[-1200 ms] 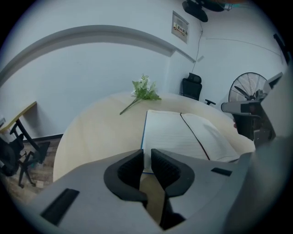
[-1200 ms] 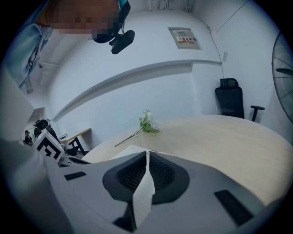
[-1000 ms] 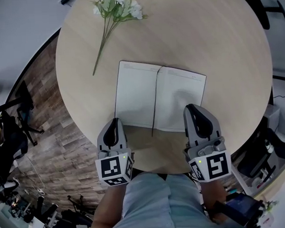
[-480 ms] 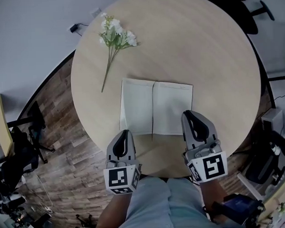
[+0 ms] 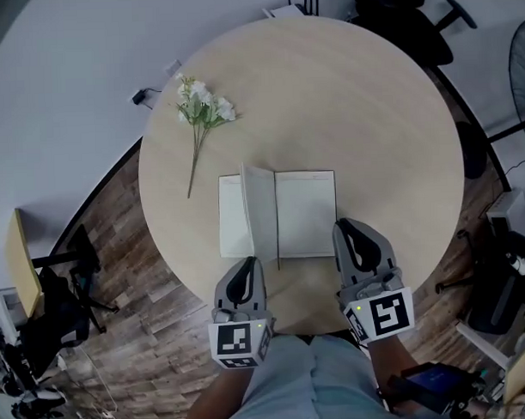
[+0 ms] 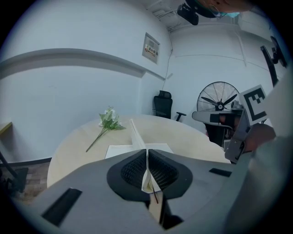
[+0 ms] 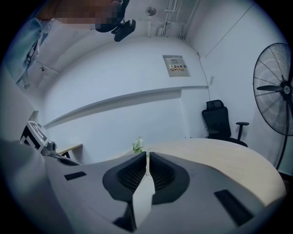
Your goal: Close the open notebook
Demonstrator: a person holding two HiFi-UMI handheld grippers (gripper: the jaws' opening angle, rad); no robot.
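Notebook (image 5: 306,213) lies open near the middle of the round worktop (image 5: 371,115), slightly toward the person's side, with its spine running away from the person. The right half lies flat. On the left half, one leaf (image 5: 260,213) stands up from the spine and leans left over the flat pages beneath it. Nothing touches it, so it appears to hold that angle by its own stiffness. A thin dark ribbon (image 5: 279,262) trails from the spine past the near edge.

Left gripper (image 5: 245,267) hovers over the near rim of the worktop, just short of the notebook's lower left corner and apart from it. Its jaws are pressed together with nothing clamped between them, and its own view lines up on the standing leaf. Right gripper (image 5: 349,231) hangs beside the lower right corner, also clear of the paper. Its jaws are likewise closed and empty, and it is aimed nearly level across the bare far worktop.

Judgement: the task is not complete, since the book is still spread. Closed jaws suit a blunt push or sweep rather than a pinch. The left gripper is better placed to carry the raised leaf and the pages under it onto the right half. The right gripper sits where it could steady that half against sliding.

Flower sprig (image 5: 203,108) lies well apart at the far left, outside the path of any fold.
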